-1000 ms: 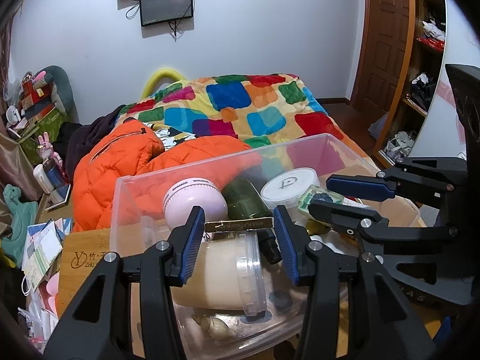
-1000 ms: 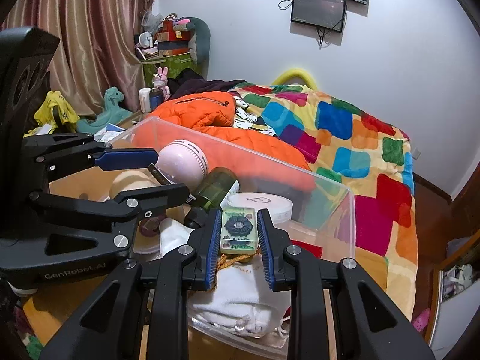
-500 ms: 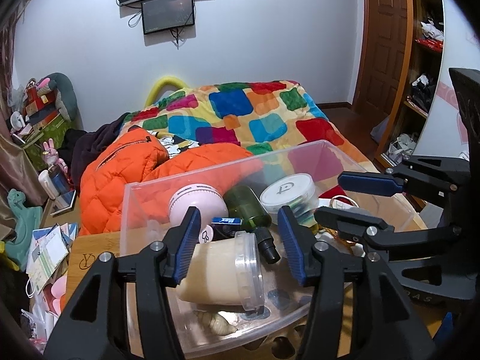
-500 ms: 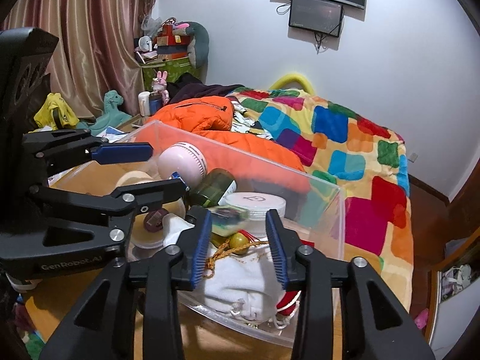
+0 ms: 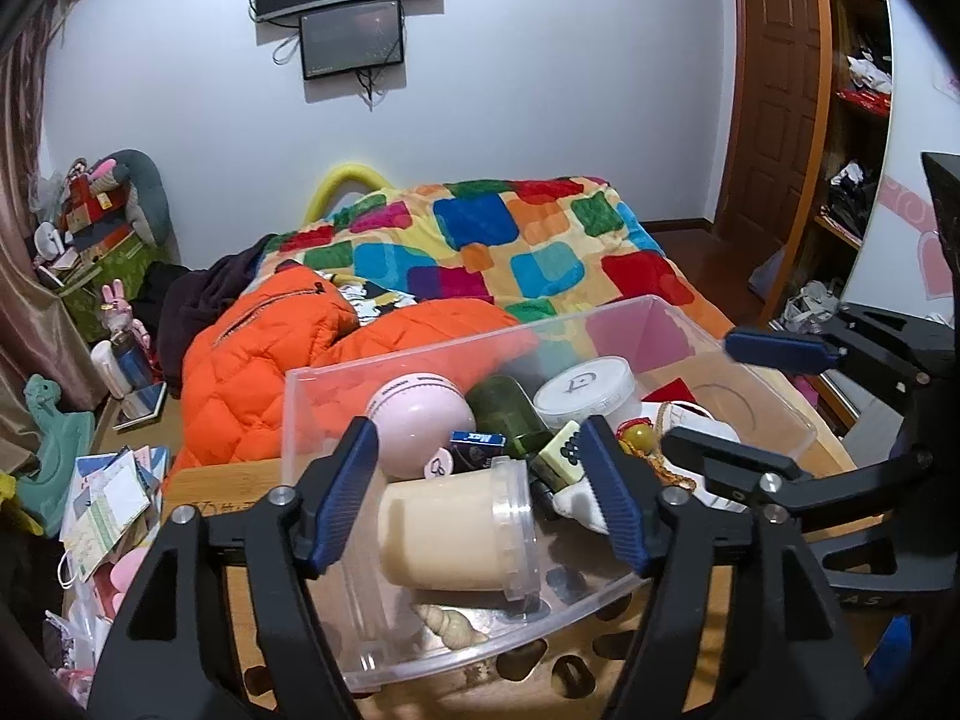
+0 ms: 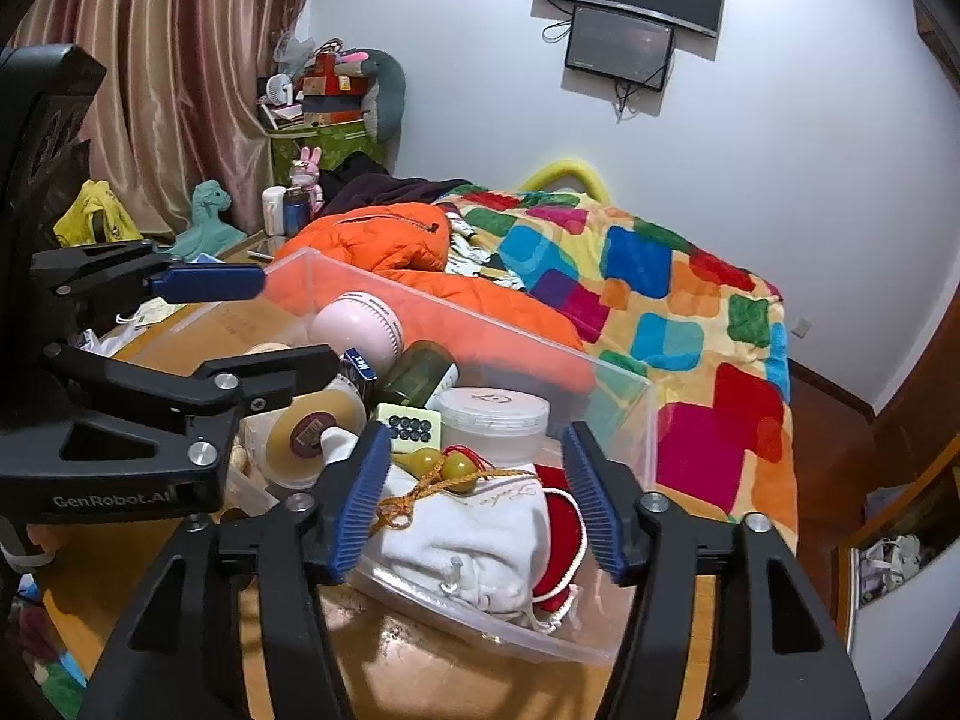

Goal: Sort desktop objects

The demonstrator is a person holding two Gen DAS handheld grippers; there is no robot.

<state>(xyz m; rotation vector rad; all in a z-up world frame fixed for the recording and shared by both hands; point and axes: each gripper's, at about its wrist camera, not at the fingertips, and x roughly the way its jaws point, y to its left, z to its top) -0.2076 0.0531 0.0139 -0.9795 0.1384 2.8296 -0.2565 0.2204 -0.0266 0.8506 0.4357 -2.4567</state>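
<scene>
A clear plastic bin (image 5: pixel 774 414) (image 6: pixel 636 420) stands on the wooden desk, full of sorted objects: a pink round gadget (image 5: pixel 420 420), a green bottle (image 5: pixel 504 408), a white lidded jar (image 5: pixel 585 390), a beige tub (image 5: pixel 456 525), a small blue box (image 5: pixel 477 438), a green tile with dots (image 6: pixel 411 423), a gourd charm (image 6: pixel 444 465) and a white pouch (image 6: pixel 474 528). My left gripper (image 5: pixel 480 492) is open and empty above the bin's near side. My right gripper (image 6: pixel 474 498) is open and empty above the pouch end.
A bed with a patchwork quilt (image 5: pixel 510 240) and an orange jacket (image 5: pixel 258 360) lies behind the desk. Papers and toys (image 5: pixel 102 498) clutter the left side. A shelf and door (image 5: pixel 840 120) stand at the right.
Both grippers let go of their objects over the bin, opened wide and drew back. The thin box and the green tile now lie in the bin.
</scene>
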